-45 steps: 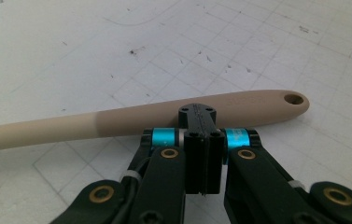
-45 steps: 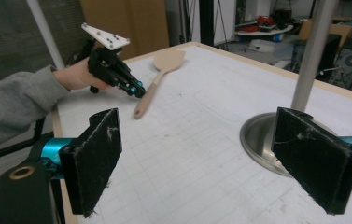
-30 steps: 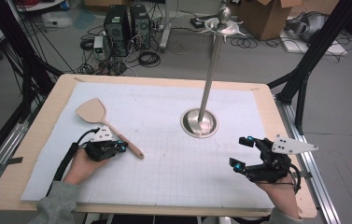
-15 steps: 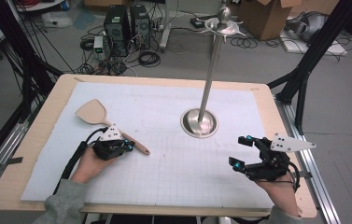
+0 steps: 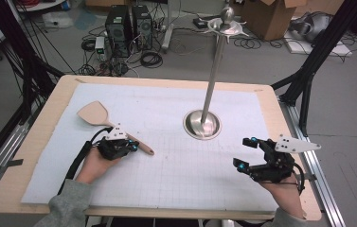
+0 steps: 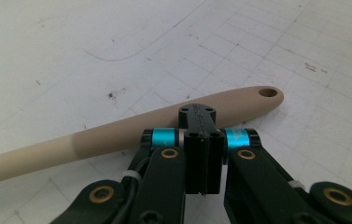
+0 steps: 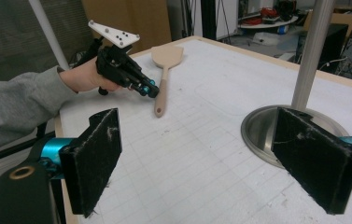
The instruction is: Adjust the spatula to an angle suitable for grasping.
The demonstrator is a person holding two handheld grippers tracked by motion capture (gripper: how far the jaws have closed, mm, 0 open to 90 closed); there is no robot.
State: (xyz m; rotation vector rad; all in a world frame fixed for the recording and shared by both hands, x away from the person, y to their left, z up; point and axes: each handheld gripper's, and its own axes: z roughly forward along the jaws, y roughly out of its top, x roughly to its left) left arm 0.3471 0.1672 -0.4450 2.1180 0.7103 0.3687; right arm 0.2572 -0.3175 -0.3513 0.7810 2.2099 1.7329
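Wooden spatula [image 5: 101,121] flat at left of centre, handle just beyond the closed left gripper [image 5: 131,146], ungripped. Right gripper [image 5: 245,153] wide open, lower right, holding nothing. Underneath, white gridded mat [image 5: 176,165] on wooden table [image 5: 34,142]; metal stand [image 5: 203,124] mid-frame; computers, cables behind.

One wooden spatula [image 5: 105,122], one metal stand [image 5: 204,124]

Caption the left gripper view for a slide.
Left gripper, jaws together, poised at the wooden spatula handle on the gridded mat.
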